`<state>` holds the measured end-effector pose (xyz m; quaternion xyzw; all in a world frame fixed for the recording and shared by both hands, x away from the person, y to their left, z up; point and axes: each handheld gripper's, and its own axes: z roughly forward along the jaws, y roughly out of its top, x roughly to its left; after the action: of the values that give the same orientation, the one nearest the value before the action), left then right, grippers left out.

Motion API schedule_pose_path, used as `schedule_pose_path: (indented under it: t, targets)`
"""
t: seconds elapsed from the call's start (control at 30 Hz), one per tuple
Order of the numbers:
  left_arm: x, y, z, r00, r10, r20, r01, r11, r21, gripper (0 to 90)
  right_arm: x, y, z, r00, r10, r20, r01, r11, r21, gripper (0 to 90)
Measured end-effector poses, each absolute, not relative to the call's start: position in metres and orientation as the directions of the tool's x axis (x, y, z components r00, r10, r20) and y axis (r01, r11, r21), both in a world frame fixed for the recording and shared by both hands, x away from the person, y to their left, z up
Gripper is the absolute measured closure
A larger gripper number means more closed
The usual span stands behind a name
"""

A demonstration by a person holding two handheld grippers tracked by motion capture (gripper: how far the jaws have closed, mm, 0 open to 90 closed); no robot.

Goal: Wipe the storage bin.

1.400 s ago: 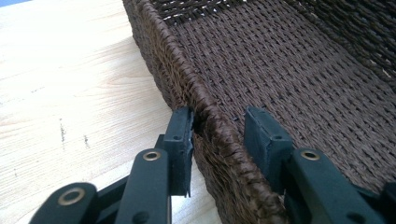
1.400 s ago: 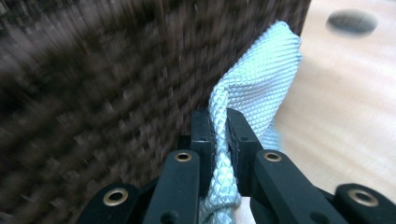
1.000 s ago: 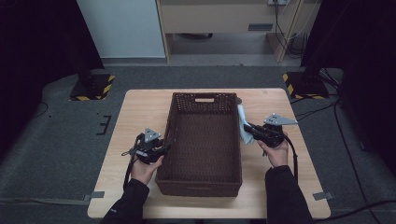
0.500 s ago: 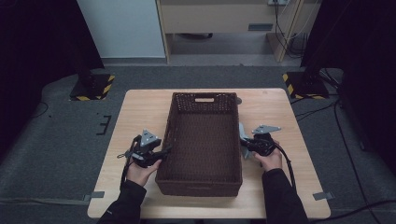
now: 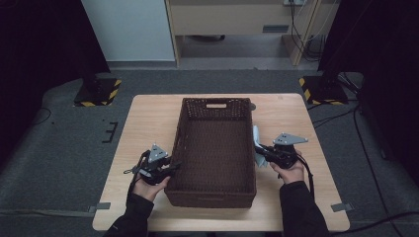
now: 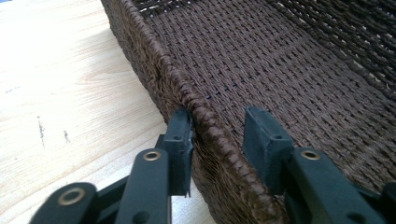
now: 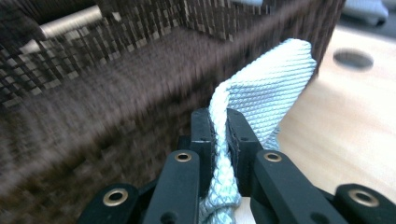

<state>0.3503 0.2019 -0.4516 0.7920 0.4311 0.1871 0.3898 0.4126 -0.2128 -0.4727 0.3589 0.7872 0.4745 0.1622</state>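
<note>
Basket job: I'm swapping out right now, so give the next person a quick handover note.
Left gripper: jaws straddle the basket's left rim, one pad against the outer wall, the inner one apart; they have just been closing.
Right gripper: shut on the cloth, beside the basket's right wall, over the table.
Done: cloth picked up.
Left: probably get the cloth into the basket; the basket floor in sight is bare.

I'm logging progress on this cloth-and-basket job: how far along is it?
Done: the right gripper is shut on the pale cloth, beside the basket. In hand: the left gripper straddles the basket's left rim, one pad touching, the other apart. Left: the basket floor is bare, so the cloth probably still has to go in.
</note>
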Motion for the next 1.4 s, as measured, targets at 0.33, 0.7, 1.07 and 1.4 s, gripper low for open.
schedule_pose_path:
  t: [0.33,0.7,1.07,1.4]
  targets:
    - [0.349,0.199,-0.451,0.517,0.855,-0.040,0.547,-0.295,0.783,67.8,0.414,-0.209,-0.493,-0.674,0.732,0.098,0.472,0.325,0.820,83.8]
    - [0.361,0.195,-0.451,0.500,0.865,-0.042,0.548,-0.279,0.788,68.5,0.407,-0.222,-0.460,-0.682,0.727,0.084,0.372,0.245,0.895,83.8]
    - [0.368,0.195,-0.452,0.488,0.872,-0.038,0.540,-0.268,0.798,67.9,0.419,-0.211,-0.500,-0.669,0.734,0.112,0.505,0.339,0.794,83.7]
    - [0.366,0.202,-0.449,0.506,0.861,-0.040,0.537,-0.279,0.796,48.5,0.393,-0.223,-0.454,-0.709,0.701,0.081,0.347,0.247,0.905,83.7]
